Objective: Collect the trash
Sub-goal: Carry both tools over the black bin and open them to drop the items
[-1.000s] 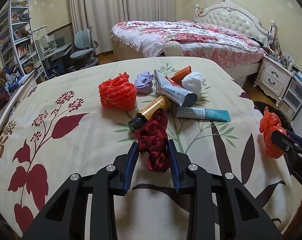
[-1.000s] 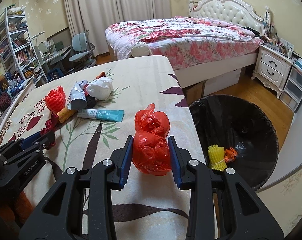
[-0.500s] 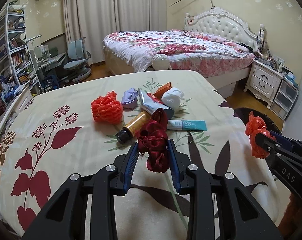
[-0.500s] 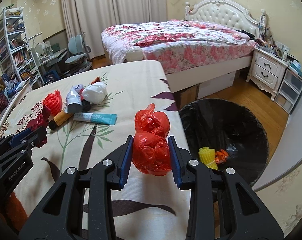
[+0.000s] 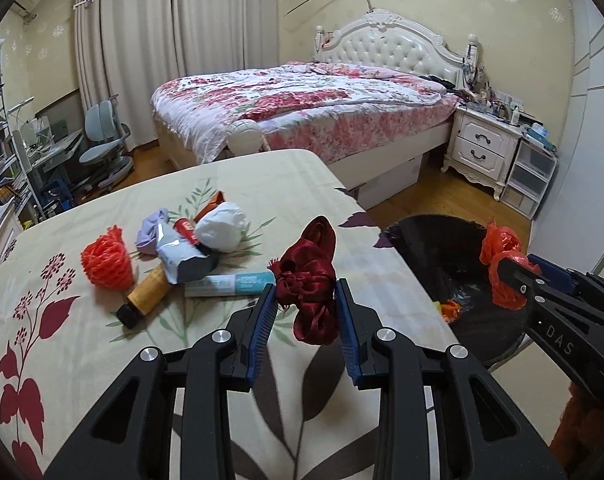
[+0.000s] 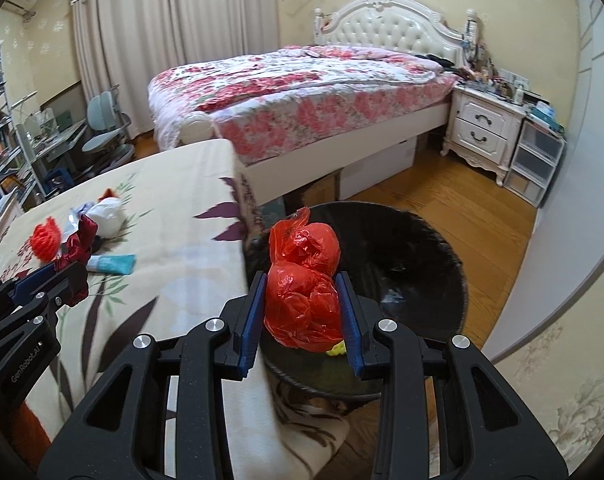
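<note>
Softness rules: right tongs (image 6: 302,312) pinch a light, crinkly red plastic bag (image 6: 303,284) mid-bulge, over the black-lined bin (image 6: 421,256) at twelve o'clock; left tongs (image 5: 306,312) squeeze limp maroon satin ribbon (image 5: 309,280) above the tabletop (image 5: 262,184).

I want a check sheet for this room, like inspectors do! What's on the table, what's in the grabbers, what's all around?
Surface: leaf-print tablecloth covers the table.
Job's things: black-lined bin beside the table; yellow scrap inside it.
Clutter: orange net, amber bottle, teal tube, white wad, grey pouch lie together on the cloth.
Grippers: left hand-held gripper shut on dark red ribbon bundle; right hand-held gripper shut on red plastic bag, over the bin.
Cables: nothing seen.
Surroundings: bed, nightstand, desk chair.
</note>
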{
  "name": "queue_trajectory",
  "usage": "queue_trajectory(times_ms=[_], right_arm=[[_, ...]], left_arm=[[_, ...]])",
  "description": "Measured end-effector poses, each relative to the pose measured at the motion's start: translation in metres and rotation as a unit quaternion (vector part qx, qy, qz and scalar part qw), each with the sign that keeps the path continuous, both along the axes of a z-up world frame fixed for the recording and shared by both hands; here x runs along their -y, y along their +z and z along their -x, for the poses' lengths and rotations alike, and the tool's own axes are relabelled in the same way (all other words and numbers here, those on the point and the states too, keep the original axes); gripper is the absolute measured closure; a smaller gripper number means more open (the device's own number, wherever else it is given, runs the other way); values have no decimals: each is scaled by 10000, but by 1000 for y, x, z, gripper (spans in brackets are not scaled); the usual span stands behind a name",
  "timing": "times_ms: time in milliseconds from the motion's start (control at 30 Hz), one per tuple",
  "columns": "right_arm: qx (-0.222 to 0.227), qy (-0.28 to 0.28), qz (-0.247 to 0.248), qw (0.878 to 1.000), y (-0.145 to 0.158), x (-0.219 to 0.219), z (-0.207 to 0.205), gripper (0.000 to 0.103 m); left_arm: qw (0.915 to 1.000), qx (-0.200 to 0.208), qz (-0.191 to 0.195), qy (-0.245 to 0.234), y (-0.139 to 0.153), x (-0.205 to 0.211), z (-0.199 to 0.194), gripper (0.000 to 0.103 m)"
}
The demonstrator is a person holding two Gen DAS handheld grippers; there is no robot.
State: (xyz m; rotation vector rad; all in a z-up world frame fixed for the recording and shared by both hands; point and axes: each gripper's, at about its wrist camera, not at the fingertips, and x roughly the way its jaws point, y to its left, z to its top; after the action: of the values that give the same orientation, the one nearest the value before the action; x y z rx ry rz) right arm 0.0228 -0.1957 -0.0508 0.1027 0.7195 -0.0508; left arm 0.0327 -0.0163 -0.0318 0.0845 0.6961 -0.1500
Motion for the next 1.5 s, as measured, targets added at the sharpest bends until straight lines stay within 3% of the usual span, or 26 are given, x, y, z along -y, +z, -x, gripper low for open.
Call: queue_trajectory(times_ms=[500,1133,1233,1367,1500], right_arm=[[-85,-539,-36,9985,-17,49,-18,69],[-201,-848,-150,9961,-33,79,-27,67],[-207,-878,-149,9958,-33,80,-27,66],[-144,-967,-100,9952,-31,82,-26,56],[-123,-1097,-45,9939,-30,85,-22,50]], left_arm=[[9984,-30,-185,-534,-14,78,-45,70],[9971,-70,-383,-658,-25,108,-63,69],[9970,-98,-372,-678,-26,110,-63,66],[9974,-69,-342,-636,-25,108,-63,40],[9981,-20,-322,-528,-22,102,-63,29]])
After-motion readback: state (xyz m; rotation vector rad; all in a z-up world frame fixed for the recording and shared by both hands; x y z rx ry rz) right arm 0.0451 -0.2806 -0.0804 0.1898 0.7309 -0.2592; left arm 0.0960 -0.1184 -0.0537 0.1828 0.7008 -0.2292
